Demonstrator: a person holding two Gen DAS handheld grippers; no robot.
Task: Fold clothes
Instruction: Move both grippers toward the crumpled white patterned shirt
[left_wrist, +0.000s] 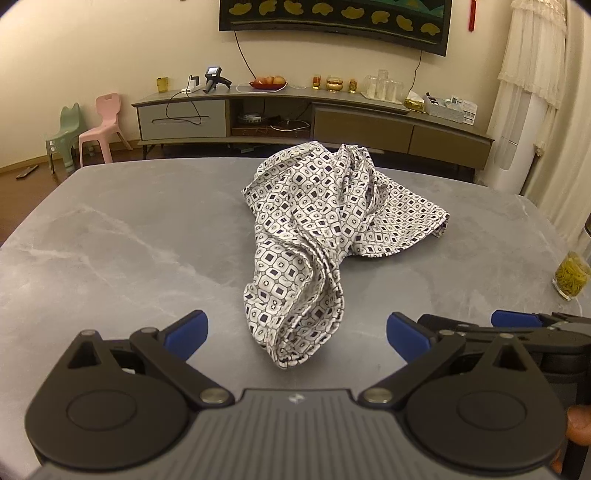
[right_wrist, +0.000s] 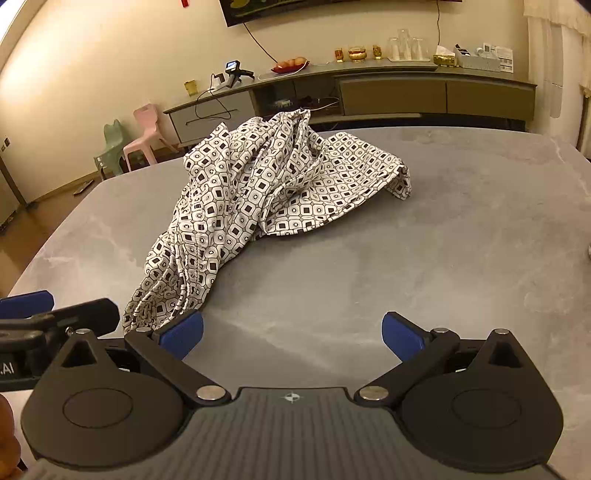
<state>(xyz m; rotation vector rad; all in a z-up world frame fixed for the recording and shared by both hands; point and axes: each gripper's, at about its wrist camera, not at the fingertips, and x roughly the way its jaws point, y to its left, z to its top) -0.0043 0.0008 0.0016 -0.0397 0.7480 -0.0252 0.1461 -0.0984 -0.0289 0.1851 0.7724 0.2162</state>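
Note:
A crumpled white garment with a dark square-and-ring print (left_wrist: 325, 221) lies in a heap on the grey marble table (left_wrist: 110, 240). A bunched end trails toward me. My left gripper (left_wrist: 297, 338) is open just above the table. The bunched end reaches the gap between its blue pads, and nothing is pinched. In the right wrist view the same garment (right_wrist: 258, 184) lies ahead and to the left. My right gripper (right_wrist: 292, 334) is open and holds nothing. The cloth's near end sits just beyond its left pad (right_wrist: 183, 332). The two grippers are side by side.
A glass jar with yellow contents (left_wrist: 570, 275) stands near the table's right edge. Beyond the table a long low sideboard (left_wrist: 295, 110) carries glasses and a fruit bowl. A pink chair (left_wrist: 101, 125) and a green chair (left_wrist: 64, 136) stand far left on the floor.

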